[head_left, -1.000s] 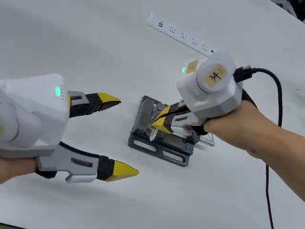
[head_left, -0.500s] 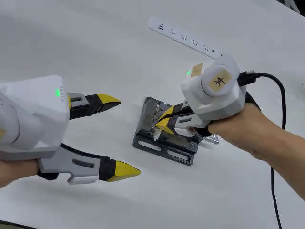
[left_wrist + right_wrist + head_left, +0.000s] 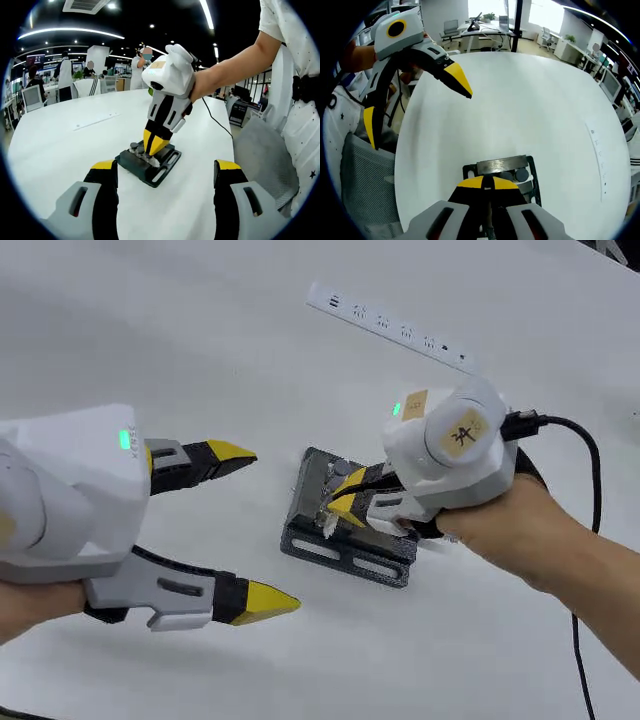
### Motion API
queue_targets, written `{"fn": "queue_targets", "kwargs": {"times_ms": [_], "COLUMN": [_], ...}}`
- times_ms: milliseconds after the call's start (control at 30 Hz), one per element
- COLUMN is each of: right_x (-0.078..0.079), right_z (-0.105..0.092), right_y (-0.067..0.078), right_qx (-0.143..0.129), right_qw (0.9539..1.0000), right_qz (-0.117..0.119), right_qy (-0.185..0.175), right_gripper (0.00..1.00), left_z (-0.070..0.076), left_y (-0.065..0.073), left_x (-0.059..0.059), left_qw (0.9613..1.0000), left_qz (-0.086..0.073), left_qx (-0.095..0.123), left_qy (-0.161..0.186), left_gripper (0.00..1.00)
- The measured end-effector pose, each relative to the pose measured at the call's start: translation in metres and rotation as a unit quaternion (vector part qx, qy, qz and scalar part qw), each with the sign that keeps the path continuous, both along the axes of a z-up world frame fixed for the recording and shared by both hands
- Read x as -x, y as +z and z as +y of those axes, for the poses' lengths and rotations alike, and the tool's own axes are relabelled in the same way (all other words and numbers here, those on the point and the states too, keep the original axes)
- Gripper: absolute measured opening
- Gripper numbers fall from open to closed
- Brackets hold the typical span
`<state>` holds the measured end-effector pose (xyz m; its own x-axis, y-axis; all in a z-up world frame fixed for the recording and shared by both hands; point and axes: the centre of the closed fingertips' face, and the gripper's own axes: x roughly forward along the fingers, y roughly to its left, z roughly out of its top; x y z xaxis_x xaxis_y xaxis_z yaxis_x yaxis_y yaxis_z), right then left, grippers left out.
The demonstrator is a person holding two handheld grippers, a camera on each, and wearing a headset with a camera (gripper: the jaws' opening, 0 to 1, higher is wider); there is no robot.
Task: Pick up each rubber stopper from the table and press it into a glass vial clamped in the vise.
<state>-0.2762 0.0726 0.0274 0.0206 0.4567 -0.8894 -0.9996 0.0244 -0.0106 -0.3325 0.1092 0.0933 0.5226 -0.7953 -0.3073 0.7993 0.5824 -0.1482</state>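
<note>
So the right tongs (image 3: 343, 495) are tipped down onto the dark grey metal vise (image 3: 345, 548), yellow tips pressed together right at its top. From the right gripper view the tips look squeezed tight, and I can't tell if anything's caught between them. Just past them, a small round grey stopper top (image 3: 521, 174) sits in the vise beside its shiny clamp bar; the glass underneath is too small to make out.

The left tongs (image 3: 265, 527) are spread wide, hanging over bare white counter (image 3: 200, 340) to one side of the vise and well apart from it.

The vise sits out in the middle of the counter, away from every edge, with bare surface on all sides. A long white power strip (image 3: 395, 325) lies toward the far edge, well apart from the vise. A black cable (image 3: 580, 440) trails off the right tongs toward the near-right side.
</note>
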Motion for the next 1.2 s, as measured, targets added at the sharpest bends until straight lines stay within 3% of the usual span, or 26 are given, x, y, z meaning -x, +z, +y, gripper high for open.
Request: {"fn": "queue_targets", "kwargs": {"times_ms": [167,367,633,833,967,1033,1200], "right_x": [-0.001,0.000,-0.003,-0.001,0.000,-0.001,-0.001], "right_z": [0.001,-0.002,-0.001,0.000,-0.001,0.000,0.000], "right_y": [-0.001,-0.001,-0.001,-0.001,-0.001,-0.001,0.000], "right_qx": [0.006,-0.010,-0.001,0.014,0.008,0.011,0.003], "right_qw": [0.9998,0.9999,0.9998,0.9999,1.0000,0.9998,1.0000], "right_qz": [0.016,0.008,0.015,-0.007,-0.002,-0.004,0.000], "right_qy": [-0.010,-0.011,-0.015,0.004,0.000,0.015,-0.001], "right_gripper": [0.00,0.00,0.00,0.00,0.00,0.00,0.00], "left_z": [0.000,0.001,0.002,0.002,0.000,-0.001,0.001], "left_y": [0.001,0.002,0.001,0.001,0.002,0.003,0.005], "left_x": [-0.002,-0.004,-0.008,-0.010,-0.010,-0.009,-0.006], "left_qw": [1.0000,1.0000,1.0000,1.0000,1.0000,1.0000,0.9999], "left_qz": [-0.001,-0.002,-0.003,-0.004,-0.006,-0.006,-0.007], "left_qx": [0.001,0.003,0.002,0.002,0.000,-0.002,-0.008], "left_qy": [0.001,0.004,0.004,0.006,0.003,0.001,0.000], "left_gripper": [0.77,0.77,0.76,0.76,0.76,0.76,0.76]}}
